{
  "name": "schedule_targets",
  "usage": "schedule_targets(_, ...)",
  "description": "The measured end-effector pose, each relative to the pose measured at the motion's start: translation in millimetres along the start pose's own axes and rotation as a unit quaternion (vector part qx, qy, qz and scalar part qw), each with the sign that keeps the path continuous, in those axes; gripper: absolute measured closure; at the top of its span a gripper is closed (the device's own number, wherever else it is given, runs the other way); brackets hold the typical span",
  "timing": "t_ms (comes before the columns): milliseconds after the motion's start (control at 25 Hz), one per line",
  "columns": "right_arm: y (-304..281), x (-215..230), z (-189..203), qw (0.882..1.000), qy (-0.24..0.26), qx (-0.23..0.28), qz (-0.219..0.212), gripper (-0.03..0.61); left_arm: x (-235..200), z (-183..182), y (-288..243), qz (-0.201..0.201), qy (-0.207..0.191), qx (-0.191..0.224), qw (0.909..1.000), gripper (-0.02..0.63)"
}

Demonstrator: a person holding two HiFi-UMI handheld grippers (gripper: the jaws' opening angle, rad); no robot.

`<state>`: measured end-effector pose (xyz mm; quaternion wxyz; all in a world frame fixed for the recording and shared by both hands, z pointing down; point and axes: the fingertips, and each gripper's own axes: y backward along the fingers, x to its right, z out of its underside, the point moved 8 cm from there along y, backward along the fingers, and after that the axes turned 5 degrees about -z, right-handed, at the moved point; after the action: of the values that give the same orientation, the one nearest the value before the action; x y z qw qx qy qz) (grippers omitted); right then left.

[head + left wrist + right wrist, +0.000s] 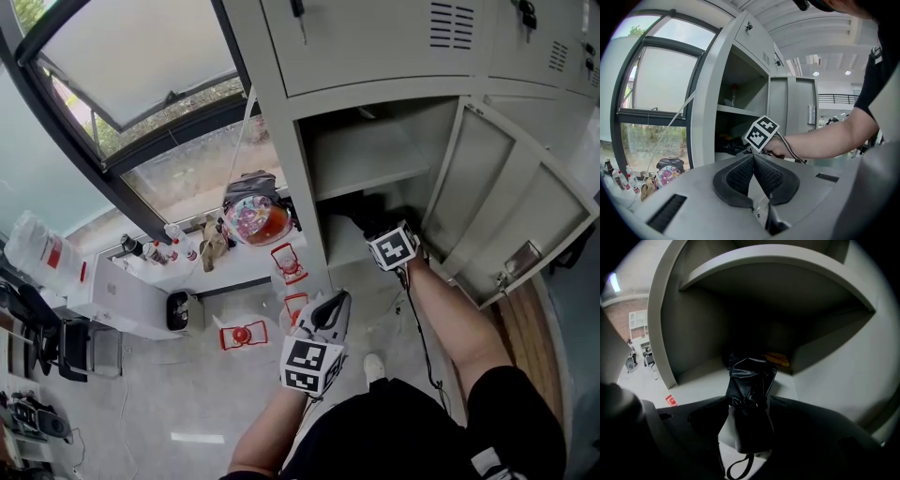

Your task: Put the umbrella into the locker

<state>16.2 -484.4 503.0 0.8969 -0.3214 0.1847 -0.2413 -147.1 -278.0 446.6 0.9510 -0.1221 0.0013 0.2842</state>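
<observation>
The black folded umbrella (749, 380) lies on the floor of the grey locker's lower compartment (693, 380), handle and wrist strap toward me. My right gripper (749, 404) straddles its handle end with the jaws spread wide and a pale gap beside the handle, so it is open. In the head view its marker cube (392, 247) sits at the mouth of that compartment, under the shelf (367, 178). My left gripper (753, 156) is shut with nothing in it, held low outside the locker (334, 302) and pointing toward the right hand's cube (761, 132).
The locker door (511, 211) stands open to the right. A yellow object (778, 359) lies at the compartment's back. A bottle (734, 94) stands on the upper shelf. A colourful bag (253, 218) and small bottles (155, 251) sit on the window sill. Red-and-white items (244, 335) lie on the floor.
</observation>
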Motion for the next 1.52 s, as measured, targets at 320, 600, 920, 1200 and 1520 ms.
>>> schedule_targets(320, 26.2, -10.1, -2.4, 0.999, -0.003, 0.032, 0.019, 0.255, 4.4, -0.2, 16.2, 0.009, -0.007, 0.006, 0.9999, 0.598)
schedule_targets(600, 57.8, -24.6, -6.5, 0.998, 0.004, 0.058, 0.021, 0.255, 10.4, 1.4, 30.2, 0.02, -0.006, 0.012, 0.9997, 0.598)
schedule_targets(920, 95.0, -50.7, -0.1, 0.997, 0.003, 0.078, 0.017, 0.336, 17.3, 3.9, 52.4, 0.039, -0.014, 0.016, 0.999, 0.598)
schedule_targets(1200, 133.8, -80.5, 11.6, 0.993, -0.036, 0.115, 0.004, 0.524, 23.9, 9.8, 79.2, 0.054, -0.013, 0.017, 0.9983, 0.598)
schedule_targets(1520, 176.7, -126.0, 30.5, 0.985, -0.077, 0.152, -0.026, 0.525, 29.3, 21.0, 109.7, 0.072, -0.015, 0.009, 0.9972, 0.598)
